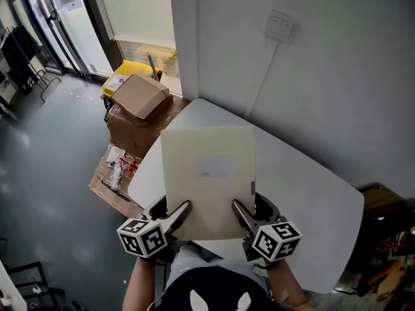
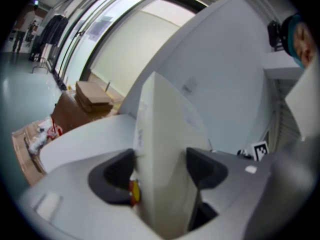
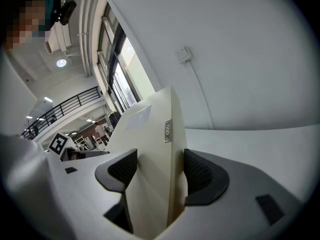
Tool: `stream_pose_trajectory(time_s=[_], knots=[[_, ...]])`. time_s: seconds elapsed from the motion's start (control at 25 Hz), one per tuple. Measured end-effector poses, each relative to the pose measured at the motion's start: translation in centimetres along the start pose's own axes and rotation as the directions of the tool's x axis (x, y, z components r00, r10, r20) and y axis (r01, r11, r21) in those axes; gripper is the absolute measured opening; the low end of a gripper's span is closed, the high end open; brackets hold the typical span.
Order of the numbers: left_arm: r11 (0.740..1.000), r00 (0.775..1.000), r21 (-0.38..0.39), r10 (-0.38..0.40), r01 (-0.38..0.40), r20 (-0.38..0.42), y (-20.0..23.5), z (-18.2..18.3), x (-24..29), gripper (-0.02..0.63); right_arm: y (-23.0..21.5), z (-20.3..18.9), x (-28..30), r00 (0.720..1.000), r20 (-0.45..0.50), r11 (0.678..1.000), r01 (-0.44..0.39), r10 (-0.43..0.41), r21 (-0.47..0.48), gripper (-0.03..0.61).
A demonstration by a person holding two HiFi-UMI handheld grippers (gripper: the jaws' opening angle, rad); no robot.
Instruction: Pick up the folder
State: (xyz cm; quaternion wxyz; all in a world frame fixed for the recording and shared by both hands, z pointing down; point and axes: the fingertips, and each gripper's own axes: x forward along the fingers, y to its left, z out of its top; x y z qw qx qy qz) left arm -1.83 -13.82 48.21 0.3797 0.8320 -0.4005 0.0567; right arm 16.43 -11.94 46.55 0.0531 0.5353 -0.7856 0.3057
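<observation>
A cream folder (image 1: 209,173) with a pale label on its cover is held above the white table (image 1: 311,180), roughly level, its near edge toward me. My left gripper (image 1: 174,218) is shut on the near left corner of the folder (image 2: 165,149), one dark pad on each face. At the near right corner my right gripper (image 1: 246,216) is shut on the folder (image 3: 152,149), beside a small metal tag on its spine. In both gripper views the folder stands edge-on between the jaws.
Cardboard boxes (image 1: 137,102) and a yellow bin (image 1: 123,76) stand on the grey floor to the far left of the table. A white wall with a switch plate (image 1: 279,24) and a cable runs behind the table. Dark items sit at the far right (image 1: 386,238).
</observation>
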Motion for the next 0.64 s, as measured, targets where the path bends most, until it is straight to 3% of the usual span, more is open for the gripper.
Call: stream_pose_trajectory(time_s=[0.64], knots=[[1.0, 1.0, 0.01, -0.005, 0.006, -0.021, -0.07, -0.6, 0.29, 0.321, -0.33, -0.77, -0.46, 1.0, -0.01, 1.0, 0.02, -0.02, 0.008, 0.296]])
